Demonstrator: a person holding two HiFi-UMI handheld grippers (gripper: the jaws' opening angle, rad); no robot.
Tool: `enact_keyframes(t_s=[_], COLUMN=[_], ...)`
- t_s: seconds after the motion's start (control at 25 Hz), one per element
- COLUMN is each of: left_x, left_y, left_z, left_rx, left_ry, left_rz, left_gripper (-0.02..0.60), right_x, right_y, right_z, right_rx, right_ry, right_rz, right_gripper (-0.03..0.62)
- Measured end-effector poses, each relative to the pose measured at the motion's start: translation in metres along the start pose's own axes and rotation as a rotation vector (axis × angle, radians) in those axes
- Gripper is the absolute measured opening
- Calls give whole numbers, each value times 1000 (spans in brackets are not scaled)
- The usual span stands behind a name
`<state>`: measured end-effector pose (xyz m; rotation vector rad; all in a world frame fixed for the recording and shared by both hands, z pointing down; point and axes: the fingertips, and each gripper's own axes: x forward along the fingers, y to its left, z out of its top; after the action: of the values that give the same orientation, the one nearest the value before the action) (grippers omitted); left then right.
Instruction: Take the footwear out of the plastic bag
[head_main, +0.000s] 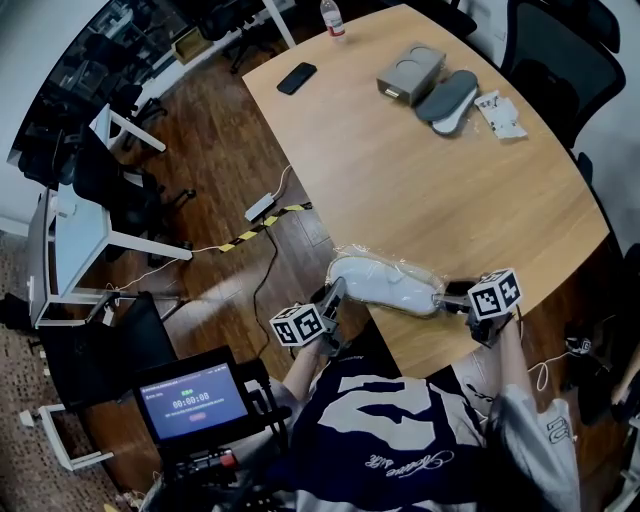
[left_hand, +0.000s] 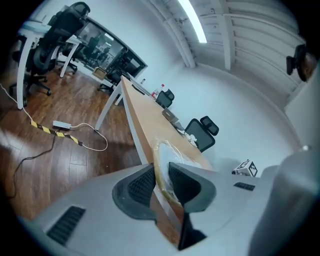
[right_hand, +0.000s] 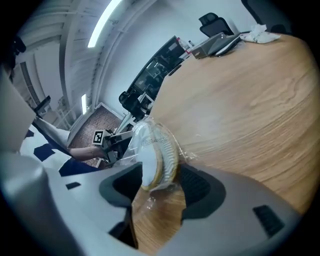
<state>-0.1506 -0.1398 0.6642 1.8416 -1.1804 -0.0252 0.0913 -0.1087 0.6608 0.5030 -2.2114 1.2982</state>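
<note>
A white slipper (head_main: 388, 283) with a pale yellow sole lies wrapped in a clear plastic bag (head_main: 352, 266) at the near edge of the wooden table (head_main: 430, 190). My left gripper (head_main: 337, 294) is shut on the bag's left end; in the left gripper view the pads (left_hand: 142, 186) pinch the film and the sole's edge (left_hand: 162, 175). My right gripper (head_main: 446, 297) is at the slipper's right end. In the right gripper view its jaws stand wide apart around the bagged slipper (right_hand: 151, 156), with a gap on one side, so my right gripper (right_hand: 159, 186) is open.
At the table's far side lie a grey box (head_main: 410, 72), a grey slipper (head_main: 448, 100), a crumpled empty bag (head_main: 500, 113), a phone (head_main: 297, 77) and a bottle (head_main: 333, 18). A power strip (head_main: 261, 207) and cables cross the wood floor. Office chairs (head_main: 565, 55) surround the table.
</note>
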Motion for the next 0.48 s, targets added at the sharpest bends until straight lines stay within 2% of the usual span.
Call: enact_keyframes(t_s=[0.12,0.24,0.32,0.4,0.48], left_x=[3,4,6,7,9], left_y=[-3,-8,-10,-14,-18], left_z=[2,1,-1,1,4], left_rx=[15,-22,-40,-41,-47], left_ry=[-9,-23,-45,-64,-67], left_rz=[18,15,17,15,-15], left_gripper=[80,80,80,80,80], right_x=[3,4,5,1,-6], right_y=[2,1,0,1,2], right_z=[2,4,4,5,10], right_rx=[12,-10,-54,-54,3], right_ry=[18,19,8,-35,-119], right_rz=[34,8,-41,-58,-46], right_gripper=[222,216,150,132,101])
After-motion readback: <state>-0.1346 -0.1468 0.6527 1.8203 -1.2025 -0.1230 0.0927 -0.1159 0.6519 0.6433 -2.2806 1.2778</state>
